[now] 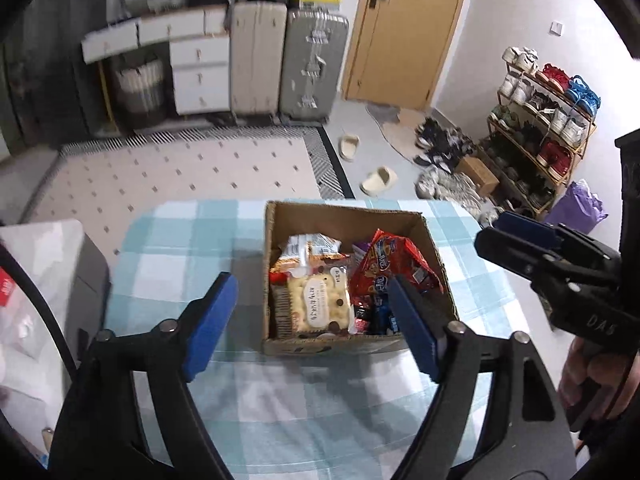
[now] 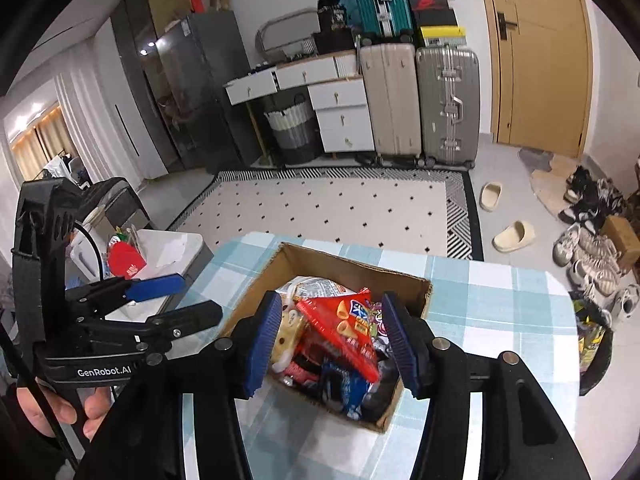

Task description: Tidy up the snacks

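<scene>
Now we hold both grippers above the open brown cardboard box [image 1: 348,216] of snack packets on the blue-checked counter [image 1: 180,240], left gripper [image 1: 312,320] fingers spread wide and empty, right gripper [image 2: 328,340] fingers parted, pinching nothing.

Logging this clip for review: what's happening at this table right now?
A person holds a gripper in each hand above a cardboard box on a blue checked tablecloth. The box is filled with snack packets, including a red chip bag and a pale biscuit pack. The left gripper and right gripper both have open jaws holding nothing.
</scene>
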### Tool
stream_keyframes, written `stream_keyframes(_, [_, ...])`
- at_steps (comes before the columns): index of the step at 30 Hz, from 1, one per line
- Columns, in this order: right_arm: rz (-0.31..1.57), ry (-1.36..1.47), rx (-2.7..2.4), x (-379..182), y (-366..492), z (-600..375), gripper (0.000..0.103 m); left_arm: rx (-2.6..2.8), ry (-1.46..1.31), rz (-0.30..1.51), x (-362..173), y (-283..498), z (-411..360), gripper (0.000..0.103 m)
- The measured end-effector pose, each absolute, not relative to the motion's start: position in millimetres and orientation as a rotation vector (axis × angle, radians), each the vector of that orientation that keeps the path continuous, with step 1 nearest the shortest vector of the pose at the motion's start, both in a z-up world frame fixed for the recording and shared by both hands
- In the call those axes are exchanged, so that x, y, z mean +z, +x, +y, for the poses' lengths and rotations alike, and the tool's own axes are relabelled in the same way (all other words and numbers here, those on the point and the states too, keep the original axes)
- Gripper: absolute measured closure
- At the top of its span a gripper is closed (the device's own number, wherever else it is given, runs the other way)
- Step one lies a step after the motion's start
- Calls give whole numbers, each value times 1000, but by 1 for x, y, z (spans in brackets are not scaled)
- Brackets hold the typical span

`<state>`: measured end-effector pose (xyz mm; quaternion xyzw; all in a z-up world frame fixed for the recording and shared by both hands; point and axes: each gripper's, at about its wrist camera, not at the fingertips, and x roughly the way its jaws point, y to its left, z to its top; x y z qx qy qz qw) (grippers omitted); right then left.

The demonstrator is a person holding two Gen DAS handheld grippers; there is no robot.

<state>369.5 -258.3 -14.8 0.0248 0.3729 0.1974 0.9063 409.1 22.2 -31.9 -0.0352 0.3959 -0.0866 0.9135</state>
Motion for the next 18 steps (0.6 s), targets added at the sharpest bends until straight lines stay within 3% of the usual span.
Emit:
stream_keyframes(2, [759, 71, 403, -10, 358, -262, 35, -159, -60, 791, -24, 396, 22, 23])
stream_keyframes(8, [704, 95, 395, 5, 317, -274, 32, -122, 4, 712, -7, 351, 15, 21])
stream_keyframes(13, [619, 132, 409, 12, 274, -286, 17, -125, -23, 643, -1, 311, 17, 19])
stream_keyframes(18, [545, 146, 412, 5, 236, -300, 12, -83, -56, 575, -4, 279, 24, 6])
